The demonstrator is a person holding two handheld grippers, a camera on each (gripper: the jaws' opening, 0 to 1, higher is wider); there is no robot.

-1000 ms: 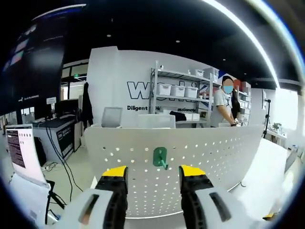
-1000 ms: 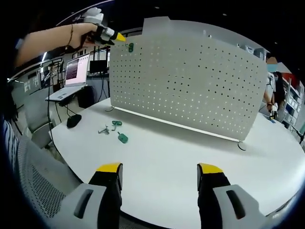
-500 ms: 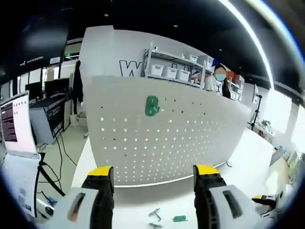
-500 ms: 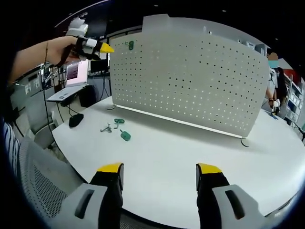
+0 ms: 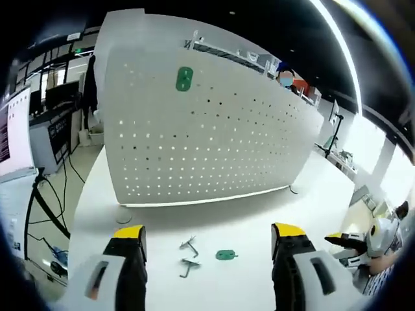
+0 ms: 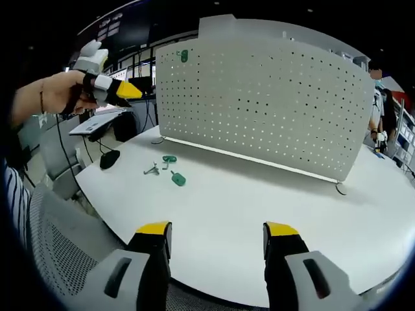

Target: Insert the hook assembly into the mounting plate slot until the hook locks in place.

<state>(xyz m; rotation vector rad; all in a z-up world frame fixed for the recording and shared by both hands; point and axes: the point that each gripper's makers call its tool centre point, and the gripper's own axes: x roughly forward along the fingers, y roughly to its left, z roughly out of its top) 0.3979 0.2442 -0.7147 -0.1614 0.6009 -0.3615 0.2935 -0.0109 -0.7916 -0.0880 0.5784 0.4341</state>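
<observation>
A white perforated mounting plate [image 5: 214,136] stands upright on the white table [image 5: 259,220]. A green hook assembly [image 5: 185,79] sits in the plate near its upper left corner, also seen as green hook assembly [image 6: 184,56]. My left gripper [image 5: 209,233] is open and empty, well back from the plate; a hand holds the left gripper [image 6: 124,91] up in the air left of the plate [image 6: 272,97]. My right gripper [image 6: 217,230] stands open and empty above the table's near edge [image 6: 214,272].
Loose metal hooks [image 5: 189,245] and a green piece [image 5: 225,254] lie on the table in front of the plate, seen too as green pieces [image 6: 176,179] and a metal hook [image 6: 152,170]. A black mouse [image 6: 109,159], a laptop [image 6: 97,122] and a mesh chair [image 6: 58,253] are at the left.
My left gripper has drawn back and down from the plate, with the green hook assembly left on the plate. The right gripper has hardly moved.
</observation>
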